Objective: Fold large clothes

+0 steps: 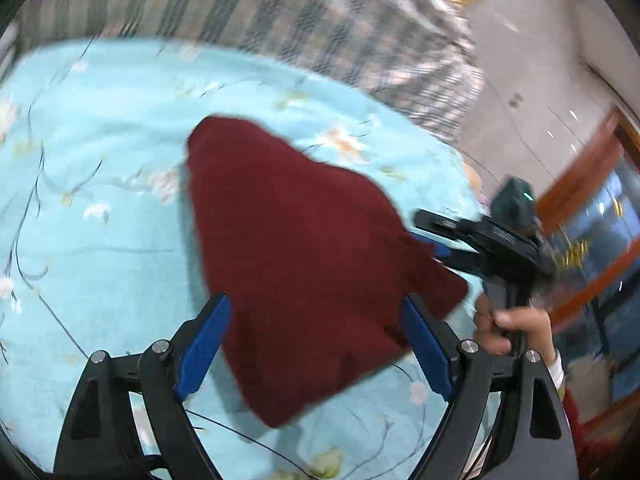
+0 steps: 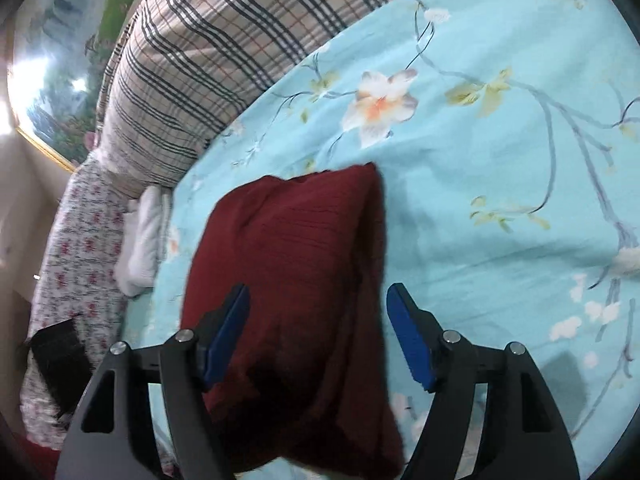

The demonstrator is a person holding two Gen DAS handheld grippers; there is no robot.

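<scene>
On the left wrist camera, I see my left gripper spread wide, its two blue pads standing well apart on either side of a dark red knitted garment. Neither pad visibly presses the cloth, so I read this tool as holding nothing. The garment lies bunched in a rough folded heap on the light blue floral bedsheet, narrowing to a rounded end farther from me. At its right edge sits my right gripper, seen from the side, with a blue fingertip touching or tucked just under the cloth; from this angle I cannot tell how far it is spread. The person's right hand grips its black handle. A plaid quilt lies across the far end of the bed, blurred by motion.

Through the right wrist camera, my right gripper shows its jaws wide apart, with the red garment lying between and beneath the blue pads and nothing pinched. The garment rests near the left edge of the sheet. Beyond it the plaid quilt is heaped, and a white folded cloth lies beside a red-and-white floral fabric at the bed's side.
</scene>
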